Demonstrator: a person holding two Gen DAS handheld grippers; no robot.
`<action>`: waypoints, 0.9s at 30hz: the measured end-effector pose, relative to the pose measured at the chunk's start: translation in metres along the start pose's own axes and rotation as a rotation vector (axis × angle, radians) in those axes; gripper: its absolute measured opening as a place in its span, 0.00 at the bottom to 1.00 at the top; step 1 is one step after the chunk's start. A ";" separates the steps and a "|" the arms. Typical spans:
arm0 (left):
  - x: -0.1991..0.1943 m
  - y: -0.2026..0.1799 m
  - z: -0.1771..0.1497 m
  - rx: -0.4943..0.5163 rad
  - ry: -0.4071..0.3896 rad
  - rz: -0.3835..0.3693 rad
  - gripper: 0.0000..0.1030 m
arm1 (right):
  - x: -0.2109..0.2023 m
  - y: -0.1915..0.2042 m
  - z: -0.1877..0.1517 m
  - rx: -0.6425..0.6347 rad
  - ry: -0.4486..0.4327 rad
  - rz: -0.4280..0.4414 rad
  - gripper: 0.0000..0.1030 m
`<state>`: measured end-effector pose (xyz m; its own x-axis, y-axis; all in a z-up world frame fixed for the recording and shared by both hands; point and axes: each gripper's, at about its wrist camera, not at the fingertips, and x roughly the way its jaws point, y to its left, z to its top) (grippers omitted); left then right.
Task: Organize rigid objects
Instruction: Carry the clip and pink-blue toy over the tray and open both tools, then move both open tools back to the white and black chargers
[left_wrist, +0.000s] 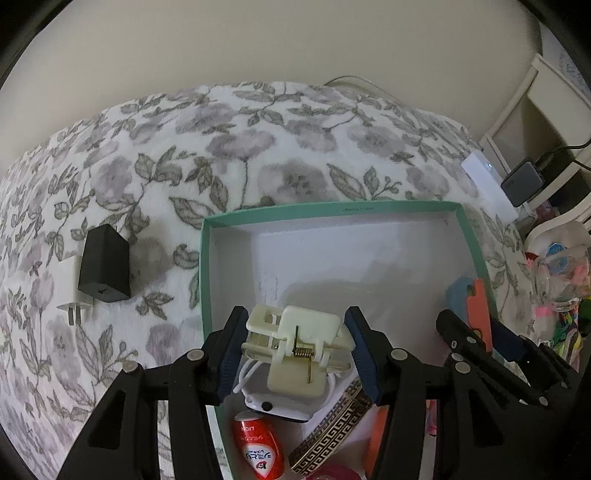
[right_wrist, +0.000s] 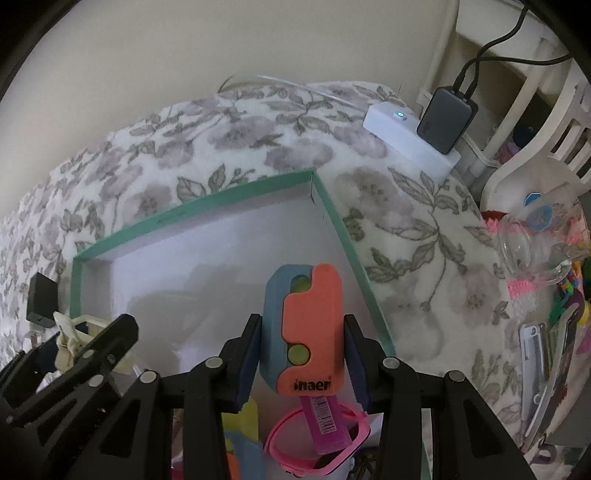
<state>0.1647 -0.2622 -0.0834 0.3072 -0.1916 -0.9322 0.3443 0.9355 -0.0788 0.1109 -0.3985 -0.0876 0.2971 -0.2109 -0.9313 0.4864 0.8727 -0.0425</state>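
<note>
My left gripper (left_wrist: 295, 343) is shut on a cream hair claw clip (left_wrist: 295, 345) and holds it over the near end of the teal-rimmed white box (left_wrist: 332, 210). My right gripper (right_wrist: 301, 343) is shut on an orange-and-blue plastic case (right_wrist: 304, 328), held over the same box (right_wrist: 192, 210). The right gripper and its case also show in the left wrist view (left_wrist: 476, 314). In the box below lie a white charger with cable (left_wrist: 277, 406), a red tube (left_wrist: 258, 446), a patterned bangle (left_wrist: 332, 432), a pink bracelet (right_wrist: 317, 443) and a pink tube (right_wrist: 325, 421).
A black charger (left_wrist: 105, 266) on a white plug (left_wrist: 75, 299) lies on the floral blanket left of the box. A white power strip (right_wrist: 410, 144) with a dark adapter (right_wrist: 443, 120) sits at the far right by a white shelf. A clear jar (right_wrist: 535, 243) and colourful clutter lie right.
</note>
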 end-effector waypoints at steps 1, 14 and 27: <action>0.001 0.001 0.000 -0.003 0.006 0.000 0.54 | 0.002 0.000 -0.001 -0.001 0.005 -0.001 0.44; -0.005 0.006 0.002 -0.032 0.025 -0.013 0.63 | 0.000 0.000 -0.004 -0.003 0.011 -0.031 0.53; -0.044 0.028 0.013 -0.067 -0.038 0.031 0.69 | -0.029 0.000 0.002 0.021 -0.052 -0.032 0.66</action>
<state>0.1726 -0.2313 -0.0401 0.3510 -0.1725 -0.9203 0.2746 0.9586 -0.0749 0.1034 -0.3931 -0.0596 0.3236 -0.2615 -0.9093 0.5134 0.8558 -0.0634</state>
